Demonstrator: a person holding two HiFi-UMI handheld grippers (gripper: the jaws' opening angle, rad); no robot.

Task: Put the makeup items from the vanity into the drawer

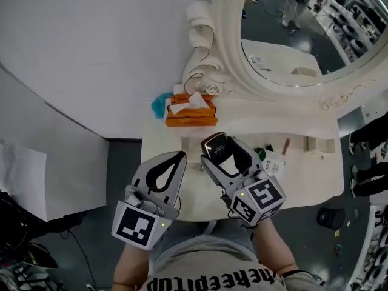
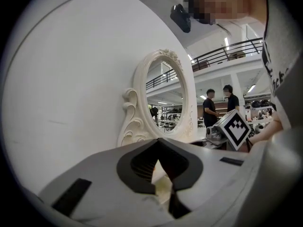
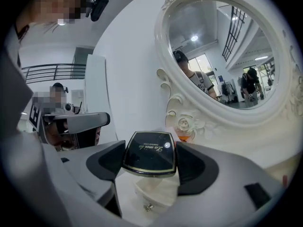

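My right gripper [image 1: 219, 147] is shut on a black compact [image 1: 216, 145] with a gold rim, held above the front left of the white vanity top [image 1: 303, 177]. In the right gripper view the compact [image 3: 150, 152] sits lid-up between the two dark pads [image 3: 106, 162]. Under it shows a cream scalloped front with a small metal knob [image 3: 148, 206]. My left gripper [image 1: 179, 157] hovers beside it at the vanity's left front corner, jaws together and holding nothing. A green-capped item [image 1: 259, 153], a white tube [image 1: 274, 163] and a slim reddish stick [image 1: 285, 145] lie on the top, right of the grippers.
An orange tissue box [image 1: 191, 111] and a teal object [image 1: 159, 105] stand at the back left, under the ornate oval mirror [image 1: 291, 35]. A white wall runs along the left. Dark floor surrounds the vanity. People stand far off in the left gripper view.
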